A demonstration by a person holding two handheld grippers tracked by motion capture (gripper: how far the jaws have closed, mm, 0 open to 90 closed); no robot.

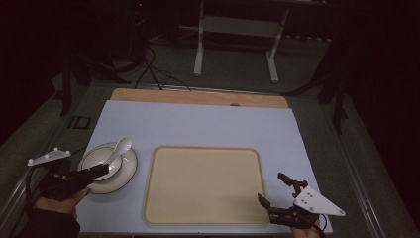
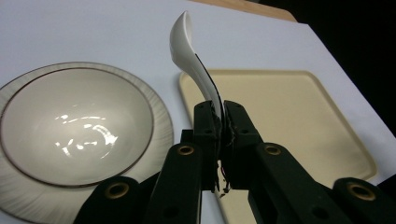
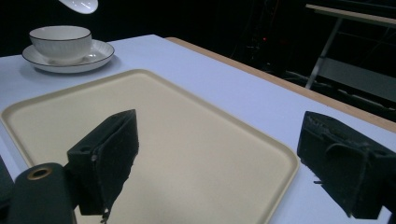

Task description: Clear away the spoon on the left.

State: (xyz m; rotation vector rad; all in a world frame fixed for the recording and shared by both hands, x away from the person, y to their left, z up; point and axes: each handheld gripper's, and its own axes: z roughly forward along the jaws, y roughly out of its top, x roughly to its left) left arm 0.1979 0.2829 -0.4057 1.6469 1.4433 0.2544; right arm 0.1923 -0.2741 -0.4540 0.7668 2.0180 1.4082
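Now my left gripper [image 2: 219,123] pinching the white spoon [image 2: 192,60] by its handle, lifted above the bowl [image 2: 74,126] on its saucer [image 1: 130,171] left of the tray [image 1: 203,183], my right gripper [image 1: 275,189] spread wide at the tray's right corner.

left gripper [image 2: 218,122]: black jaws, brass-coloured pivot screws | right gripper [image 1: 280,191]: black, grey three-cornered plate | near-left forearm: dark sleeve [image 1: 52,224]
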